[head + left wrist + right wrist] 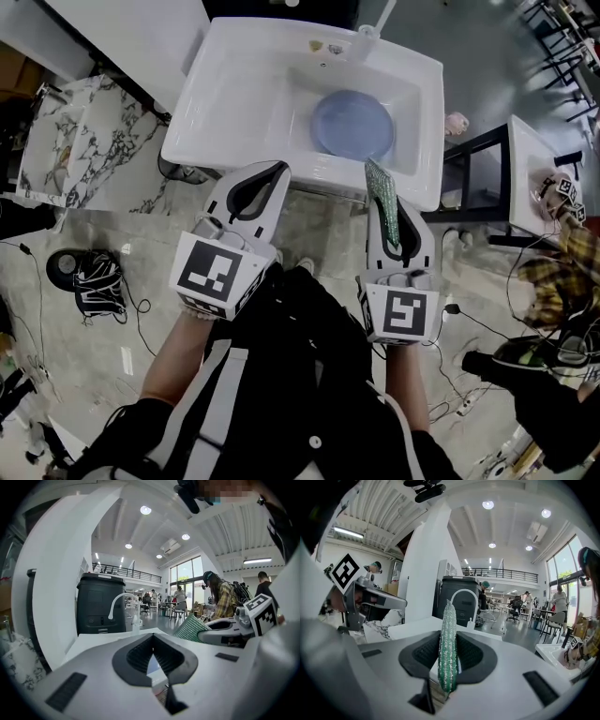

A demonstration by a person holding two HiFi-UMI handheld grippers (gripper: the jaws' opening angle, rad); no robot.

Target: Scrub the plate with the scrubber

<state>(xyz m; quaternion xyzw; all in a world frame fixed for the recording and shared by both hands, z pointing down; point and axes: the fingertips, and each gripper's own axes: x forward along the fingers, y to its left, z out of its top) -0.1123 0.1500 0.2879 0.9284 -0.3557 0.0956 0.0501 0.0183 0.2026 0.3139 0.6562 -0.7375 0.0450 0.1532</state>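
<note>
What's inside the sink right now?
A blue plate lies in the sink basin, with nothing on it. The basin floor under the plate is covered, so nothing there can be seen.

**Around the white sink**

A white sink [211, 112] stands on a pale stone floor [141, 234], its curved faucet [121, 603] before a tall dark cabinet [101, 603]. A marble-patterned counter [66, 141] sits to its left, with tangled black cables [94, 281] lying nearby. A person in plaid [224, 599] stands to the right.

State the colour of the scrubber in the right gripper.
Glittery green; the scrubber shows best in the right gripper view.
</note>
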